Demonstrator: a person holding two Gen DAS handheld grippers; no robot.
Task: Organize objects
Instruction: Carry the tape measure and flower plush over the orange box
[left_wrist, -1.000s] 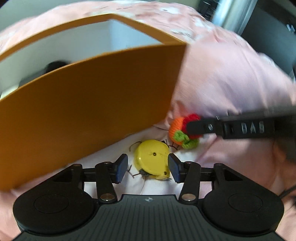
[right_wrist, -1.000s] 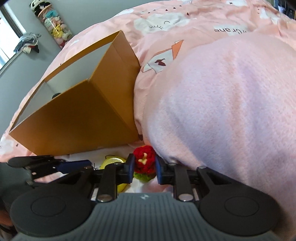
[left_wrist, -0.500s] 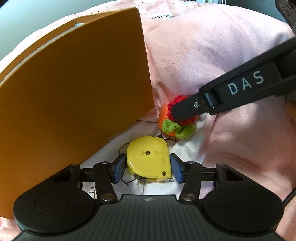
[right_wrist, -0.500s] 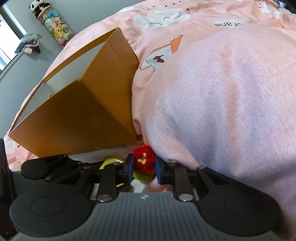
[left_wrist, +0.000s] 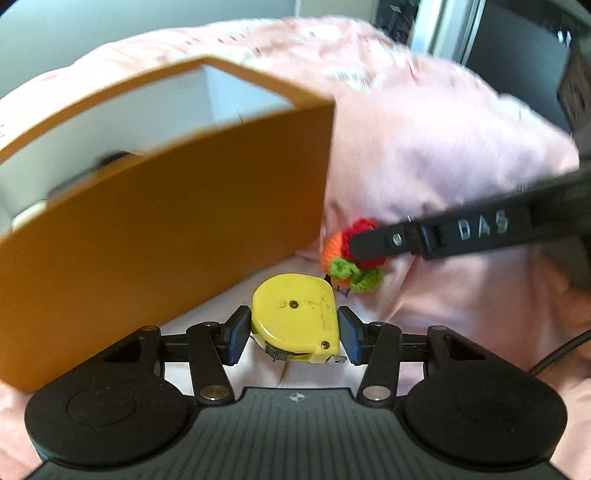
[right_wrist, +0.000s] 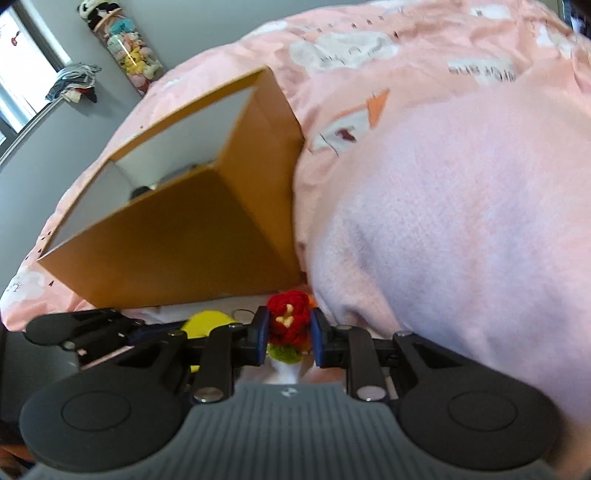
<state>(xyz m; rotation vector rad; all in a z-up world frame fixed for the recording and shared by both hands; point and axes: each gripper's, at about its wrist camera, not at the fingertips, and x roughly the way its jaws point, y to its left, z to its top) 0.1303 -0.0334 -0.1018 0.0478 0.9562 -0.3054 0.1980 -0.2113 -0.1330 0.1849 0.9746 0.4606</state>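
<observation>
Left gripper (left_wrist: 293, 334) rose, holding one tape measure (left_wrist: 295, 317); one crochet flower (right_wrist: 289, 323).

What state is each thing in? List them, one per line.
Orange box: open-topped, standing on the bed.
Yellow tape measure: flat, gripped between the left gripper pads.
Crocheted flower: clamped in the right gripper.
Pink blanket: bunched up beside the box.

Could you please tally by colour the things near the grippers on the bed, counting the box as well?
Yellow: 1, the tape measure.
Red, orange and green: 1, the crocheted flower.
Orange-brown: 1, the open box.
Total: 3.
</observation>
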